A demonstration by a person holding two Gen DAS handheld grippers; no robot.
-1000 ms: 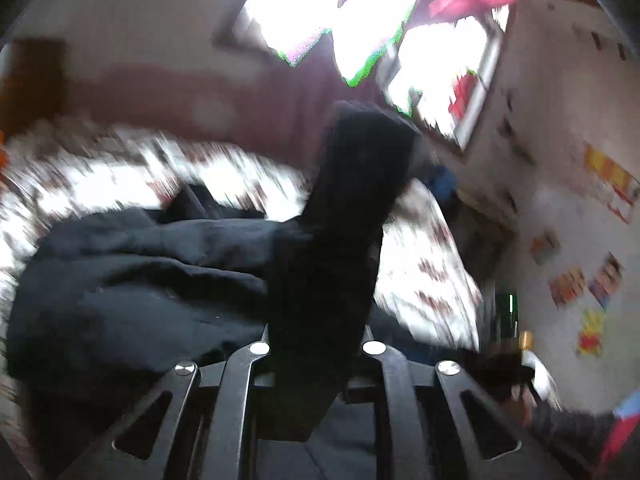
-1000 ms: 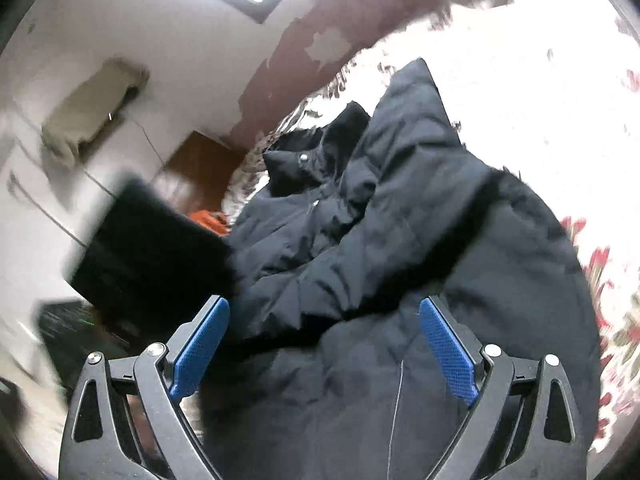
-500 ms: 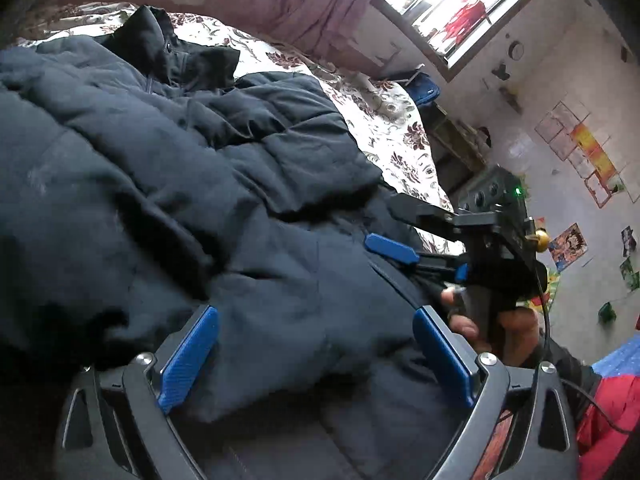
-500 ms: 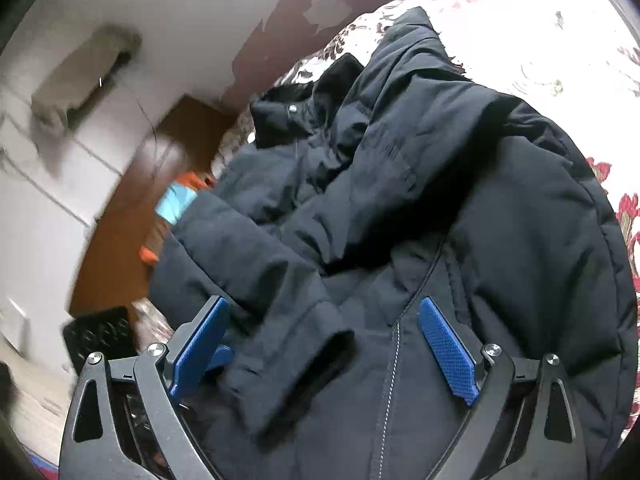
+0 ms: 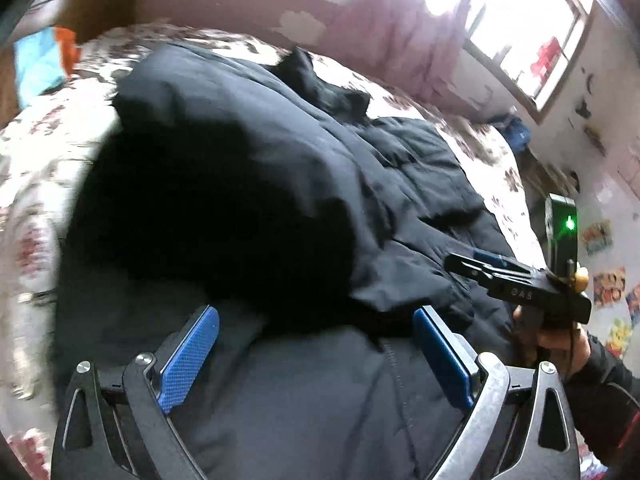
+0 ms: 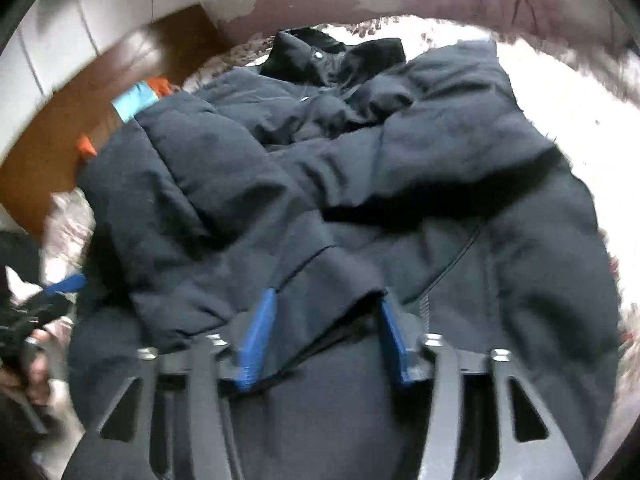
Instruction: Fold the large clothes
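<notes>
A large dark navy padded jacket (image 5: 304, 184) lies on the floral bedspread, collar at the far end, both sleeves folded across its front. It fills the right wrist view (image 6: 360, 168) too. My left gripper (image 5: 316, 344) is open and empty, low over the jacket's lower part. My right gripper (image 6: 326, 320) has its jaws partly closed around the cuff of the folded sleeve (image 6: 312, 292), fabric between the blue pads. The right gripper also shows in the left wrist view (image 5: 516, 284), at the jacket's right side.
The floral bedspread (image 5: 36, 168) shows around the jacket. A wooden headboard or cabinet (image 6: 80, 120) with blue and orange items (image 6: 136, 98) stands at the left. A pink curtain (image 5: 384, 28) and bright window are behind the bed.
My left gripper let go of the dark sleeve it held up and now hovers open. My right gripper's jaws narrowed from wide open onto the sleeve cuff. Both sleeves now lie across the jacket.
</notes>
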